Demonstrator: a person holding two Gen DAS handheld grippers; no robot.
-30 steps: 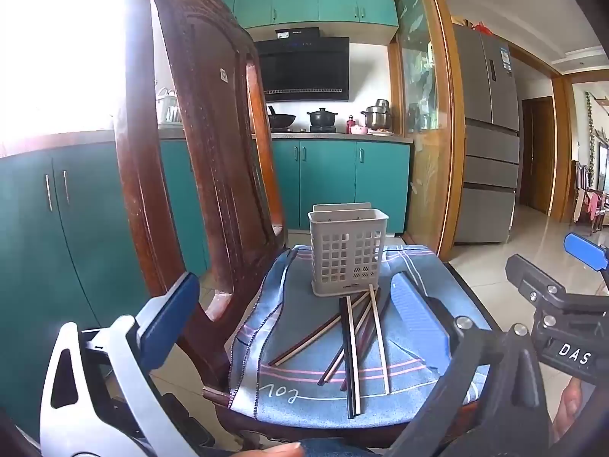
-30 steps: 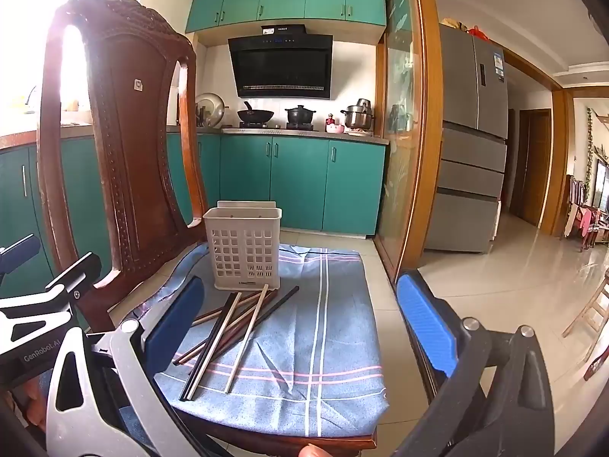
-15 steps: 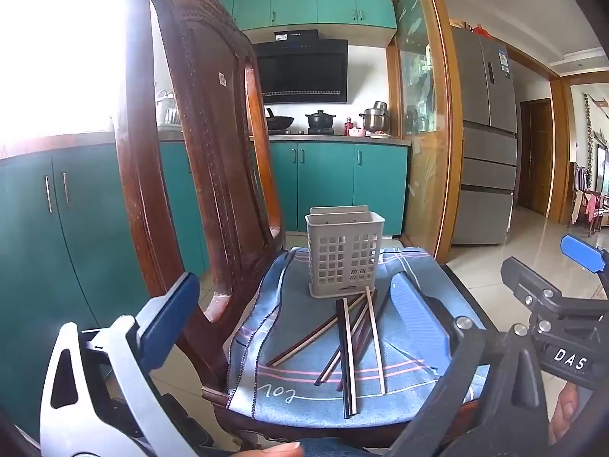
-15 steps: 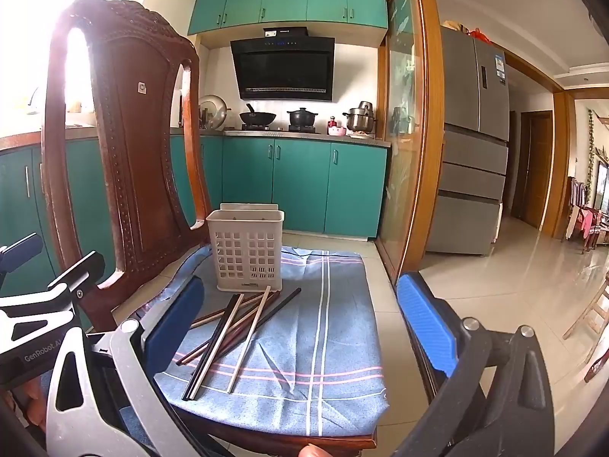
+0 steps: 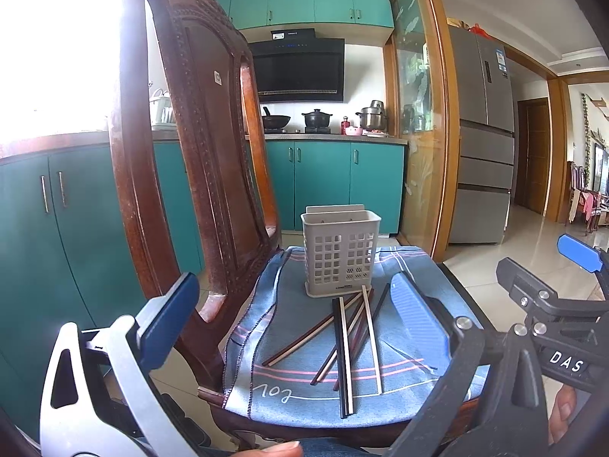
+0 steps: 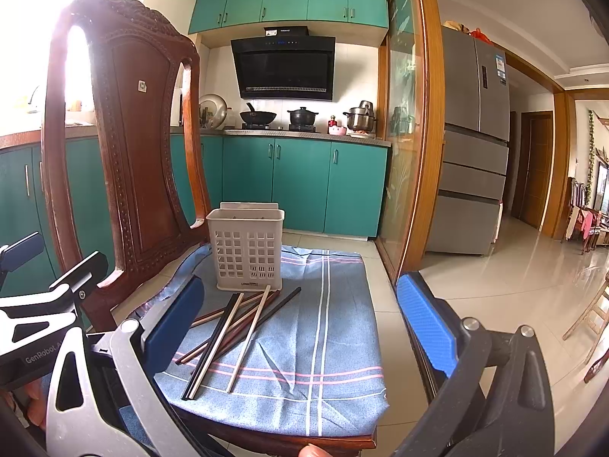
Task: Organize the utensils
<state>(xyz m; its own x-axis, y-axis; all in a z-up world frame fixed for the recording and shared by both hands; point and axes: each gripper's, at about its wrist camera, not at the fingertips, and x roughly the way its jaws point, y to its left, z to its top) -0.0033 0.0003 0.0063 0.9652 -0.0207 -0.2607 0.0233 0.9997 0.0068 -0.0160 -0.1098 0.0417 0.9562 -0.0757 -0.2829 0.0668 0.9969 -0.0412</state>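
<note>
Several chopsticks [image 5: 344,339] in dark, reddish and pale tones lie fanned on a blue cloth [image 5: 289,327] over a chair seat; they also show in the right wrist view [image 6: 232,331]. Behind them stands a pale perforated utensil holder [image 5: 340,253], upright and seemingly empty, also seen in the right wrist view [image 6: 247,249]. My left gripper [image 5: 297,316] is open and empty, held short of the chopsticks. My right gripper [image 6: 300,316] is open and empty, also short of them.
The carved wooden chair back [image 5: 198,144] rises at the left, close to the holder. The seat's front edge [image 6: 304,432] is near both grippers. Teal cabinets [image 6: 304,186], a glass partition [image 6: 403,144] and a fridge [image 6: 472,144] stand behind. A tiled floor [image 6: 495,278] lies to the right.
Both grippers have drifted slightly, so the chair and holder shift a little in view. The chopsticks and holder have not moved. Both grippers stay open.
</note>
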